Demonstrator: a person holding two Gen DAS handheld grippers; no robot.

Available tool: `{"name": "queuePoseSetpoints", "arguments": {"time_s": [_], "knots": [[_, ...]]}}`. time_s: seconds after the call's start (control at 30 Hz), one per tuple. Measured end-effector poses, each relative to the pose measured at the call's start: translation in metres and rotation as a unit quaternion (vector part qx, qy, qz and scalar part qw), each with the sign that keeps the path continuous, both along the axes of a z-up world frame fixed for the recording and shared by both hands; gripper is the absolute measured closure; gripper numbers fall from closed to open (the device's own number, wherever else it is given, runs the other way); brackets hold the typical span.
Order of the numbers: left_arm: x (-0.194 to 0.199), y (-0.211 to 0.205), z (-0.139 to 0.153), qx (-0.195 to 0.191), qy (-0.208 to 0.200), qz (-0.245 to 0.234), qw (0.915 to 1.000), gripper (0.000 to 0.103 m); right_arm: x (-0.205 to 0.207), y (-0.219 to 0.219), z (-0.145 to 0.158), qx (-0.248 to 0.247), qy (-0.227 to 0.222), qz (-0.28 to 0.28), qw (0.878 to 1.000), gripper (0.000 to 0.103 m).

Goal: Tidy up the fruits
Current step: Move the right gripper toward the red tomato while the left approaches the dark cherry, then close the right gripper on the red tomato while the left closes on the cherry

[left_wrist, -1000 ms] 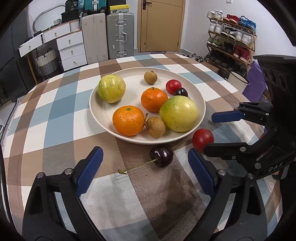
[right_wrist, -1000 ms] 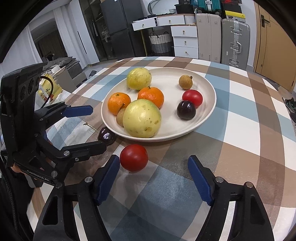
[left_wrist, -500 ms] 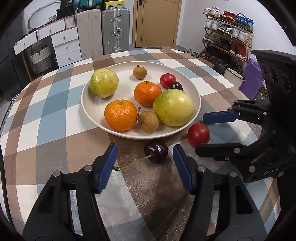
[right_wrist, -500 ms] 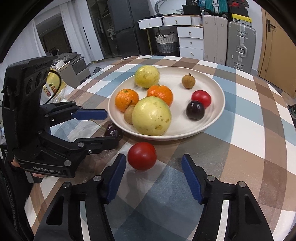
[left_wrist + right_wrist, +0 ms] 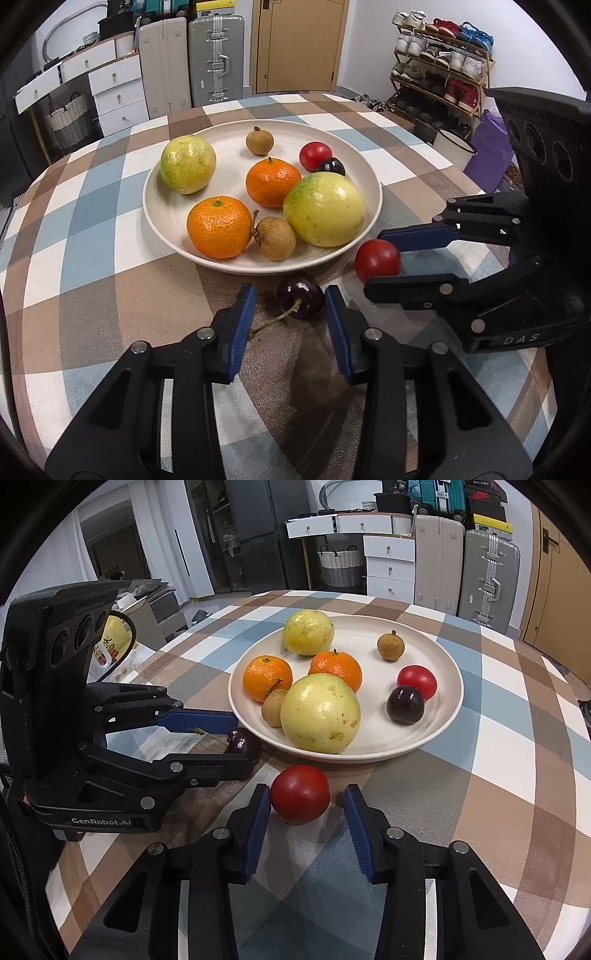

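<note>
A dark cherry (image 5: 301,297) with a green stem lies on the checked cloth just in front of the white plate (image 5: 151,206). My left gripper (image 5: 288,295) straddles it with jaws closing; the right pad is at its skin and a gap shows at the left pad. A red cherry tomato (image 5: 300,794) sits on the cloth beside it. My right gripper (image 5: 307,794) brackets it, jaws closing, with a gap at the right pad. The plate (image 5: 456,709) holds two guavas, two tangerines, two longans, a tomato and a cherry.
The round table (image 5: 74,258) carries a brown, blue and white checked cloth. Each gripper's body shows in the other's view, close alongside. Beyond the table stand drawers (image 5: 114,92), suitcases (image 5: 216,61) and a shoe rack (image 5: 439,59).
Both pairs of jaws have narrowed from wide apart to close around their fruit, the left on the cherry and the right on the tomato. Neither fruit has shifted on the cloth.
</note>
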State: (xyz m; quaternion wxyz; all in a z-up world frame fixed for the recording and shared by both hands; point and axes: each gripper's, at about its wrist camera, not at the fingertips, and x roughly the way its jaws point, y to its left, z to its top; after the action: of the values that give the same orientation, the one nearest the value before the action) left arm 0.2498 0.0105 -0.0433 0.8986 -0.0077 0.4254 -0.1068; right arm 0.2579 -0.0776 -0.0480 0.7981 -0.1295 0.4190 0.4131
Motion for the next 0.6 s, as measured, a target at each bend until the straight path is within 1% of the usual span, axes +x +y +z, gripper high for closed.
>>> {"name": "queuePoseSetpoints", "arguments": {"time_s": [0.07,0.13,0.23,0.37,0.6], "knots": [[-0.0007,-0.0004,0.0003,-0.001,0.0,-0.002,1.0,0.07,-0.0005,-0.0003,-0.0001,0.0,0.0,0.0,1.0,0.064],[-0.0008,-0.0009,-0.0005,-0.009,0.005,-0.008,0.9999,0.075,-0.0012,-0.0003,0.0001,0.0,-0.001,0.001,1.0,0.065],[-0.0014,-0.0033,-0.0007,-0.008,0.005,-0.013,0.9999,0.079,-0.0024,0.0004,0.0006,0.0,-0.004,0.004,1.0,0.067],[-0.0022,-0.0041,-0.0003,-0.006,0.003,-0.015,0.9999,0.08,-0.0027,0.0005,0.0008,0.0,-0.004,0.006,1.0,0.07],[-0.0021,-0.0041,-0.0001,-0.007,0.003,-0.015,0.9999,0.08,-0.0033,0.0004,0.0009,0.001,-0.004,0.006,1.0,0.07]]}}
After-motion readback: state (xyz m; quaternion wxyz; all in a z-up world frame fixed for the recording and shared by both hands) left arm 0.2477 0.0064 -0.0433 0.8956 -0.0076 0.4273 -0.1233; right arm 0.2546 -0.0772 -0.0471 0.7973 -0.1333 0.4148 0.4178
